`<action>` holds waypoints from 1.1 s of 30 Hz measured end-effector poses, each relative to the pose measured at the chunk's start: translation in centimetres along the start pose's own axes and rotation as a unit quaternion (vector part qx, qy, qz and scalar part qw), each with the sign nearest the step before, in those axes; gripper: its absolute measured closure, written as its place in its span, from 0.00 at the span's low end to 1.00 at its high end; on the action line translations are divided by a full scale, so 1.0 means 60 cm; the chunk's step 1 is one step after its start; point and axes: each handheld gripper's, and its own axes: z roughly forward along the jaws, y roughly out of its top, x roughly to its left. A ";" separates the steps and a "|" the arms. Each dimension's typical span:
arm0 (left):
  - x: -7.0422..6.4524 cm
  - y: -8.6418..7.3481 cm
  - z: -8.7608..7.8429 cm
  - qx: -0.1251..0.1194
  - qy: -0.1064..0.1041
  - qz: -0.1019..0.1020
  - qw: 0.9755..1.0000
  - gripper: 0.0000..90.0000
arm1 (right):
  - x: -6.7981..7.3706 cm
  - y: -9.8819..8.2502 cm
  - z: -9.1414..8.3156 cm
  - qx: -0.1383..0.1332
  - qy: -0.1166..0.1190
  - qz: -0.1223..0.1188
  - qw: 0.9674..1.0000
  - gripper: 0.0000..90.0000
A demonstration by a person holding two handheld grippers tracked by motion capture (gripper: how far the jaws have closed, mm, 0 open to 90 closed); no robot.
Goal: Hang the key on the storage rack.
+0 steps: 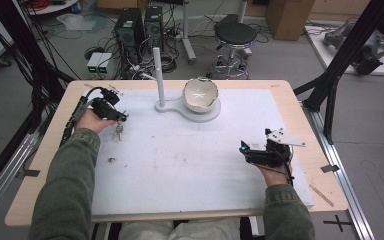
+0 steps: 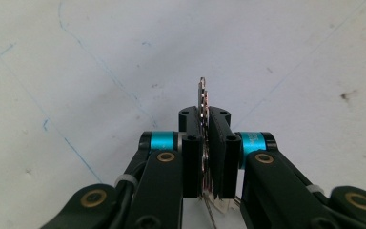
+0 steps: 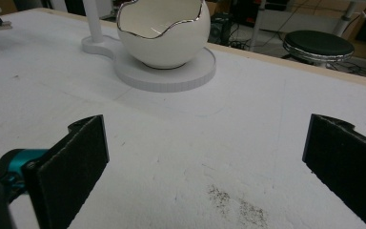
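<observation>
My left gripper [image 1: 121,118] is near the table's left edge, shut on a bunch of keys [image 1: 118,131] that hangs below its jaws. In the left gripper view a toothed key blade [image 2: 203,98] sticks up, pinched between the closed pads [image 2: 218,143]. My right gripper [image 1: 244,149] rests at the right of the white mat [image 1: 180,165] and is open; its black pads [image 3: 78,162] stand wide apart with nothing between them. A white egg-shaped bowl [image 1: 200,93] with a silver rim sits on a white stand [image 1: 200,116] with an upright post [image 1: 157,75]. The bowl [image 3: 164,36] lies ahead of the right gripper.
A small dark speck [image 1: 111,160] lies on the mat at front left, and a dusty smudge [image 3: 240,207] lies just before the right gripper. The wooden table edge [image 1: 310,150] borders the mat. A stool [image 1: 235,37] and computer towers [image 1: 140,30] stand on the floor behind.
</observation>
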 end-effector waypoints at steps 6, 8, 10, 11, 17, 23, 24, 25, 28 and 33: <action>0.000 -0.001 -0.041 -0.036 -0.004 -0.009 0.999 0.93 | 0.000 0.000 0.001 -0.001 -0.003 -0.003 1.000 0.01; 0.001 -0.001 -0.053 -0.039 -0.002 -0.009 0.999 0.93 | -0.001 0.000 0.001 0.000 -0.002 0.001 1.000 0.01; 0.001 -0.001 -0.064 -0.045 0.001 -0.010 0.999 0.93 | -0.001 0.000 0.000 -0.003 -0.003 0.000 1.000 0.01; 0.000 0.001 -0.075 -0.056 0.003 -0.010 0.998 0.93 | -0.001 0.000 -0.001 -0.004 -0.001 0.002 1.000 0.01; -0.008 0.014 -0.115 -0.103 0.005 -0.007 0.995 0.93 | -0.001 0.000 -0.002 -0.005 -0.002 0.002 1.000 0.01; -0.019 0.024 -0.133 -0.125 0.005 0.003 0.992 0.93 | -0.002 0.000 -0.002 -0.004 -0.002 0.003 1.000 0.01; -0.020 0.026 -0.135 -0.126 0.004 0.005 0.992 0.93 | -0.002 0.000 -0.002 -0.004 -0.002 0.003 1.000 0.01; -0.023 0.029 -0.137 -0.131 0.004 0.006 0.991 0.93 | -0.001 0.000 -0.002 -0.004 -0.003 0.003 1.000 0.01; -0.025 0.031 -0.140 -0.134 0.002 0.010 0.991 0.93 | -0.001 0.000 -0.002 -0.004 -0.004 0.004 1.000 0.01; -0.031 0.039 -0.151 -0.157 0.002 0.011 0.988 0.93 | 0.000 0.000 -0.002 -0.003 -0.003 0.006 1.000 0.01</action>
